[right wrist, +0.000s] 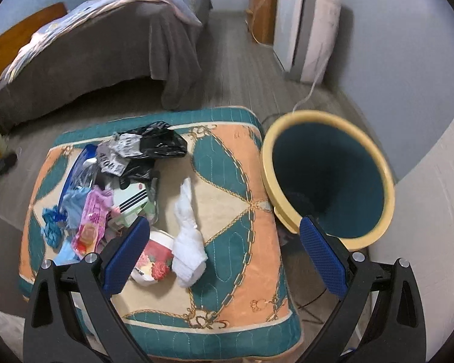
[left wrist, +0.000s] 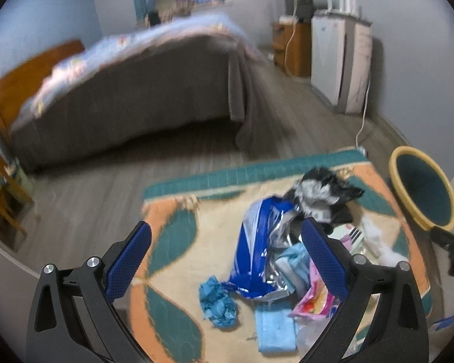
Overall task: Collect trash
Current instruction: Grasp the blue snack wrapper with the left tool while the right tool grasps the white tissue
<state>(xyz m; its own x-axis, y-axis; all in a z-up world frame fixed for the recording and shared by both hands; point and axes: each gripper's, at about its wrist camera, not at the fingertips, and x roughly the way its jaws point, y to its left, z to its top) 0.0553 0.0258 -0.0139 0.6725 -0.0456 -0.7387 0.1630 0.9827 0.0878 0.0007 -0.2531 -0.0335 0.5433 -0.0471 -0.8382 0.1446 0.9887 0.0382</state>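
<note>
- The left claw (left wrist: 227,254) is wide open and holds nothing. Its two blue pads (left wrist: 128,260) are far apart.
- It hangs above the trash pile, touching none of it as far as I can tell.
- Between its pads lies a shiny blue bag (left wrist: 254,254) and a crumpled blue wad (left wrist: 218,302). A flat blue sheet (left wrist: 274,328) lies just beside the wad.
- A pink wrapper (left wrist: 313,299) sits near the right pad of that claw.
- The right claw (right wrist: 225,246) is wide open too, with nothing in it.
- Its left pad (right wrist: 127,257) is over the edge of the trash pile. Its right pad is in front of the bin (right wrist: 375,163).
- A white cloth (right wrist: 187,227) lies between the pads of the right claw, lower down on the mat (right wrist: 236,272). I cannot tell if anything touches it.
- A flowered cup (right wrist: 154,260) lies on its side, touching the white cloth.
- All the trash lies on the mat, which is green and orange and lies on the floor.
- A black bag (right wrist: 157,142) is at the far end of the pile.
- The bin is round, yellow at the rim and dark green inside. It stands right beside the mat, touching its edge.
- A bed (right wrist: 90,45) stands well apart from the mat, farther back in the room.
</note>
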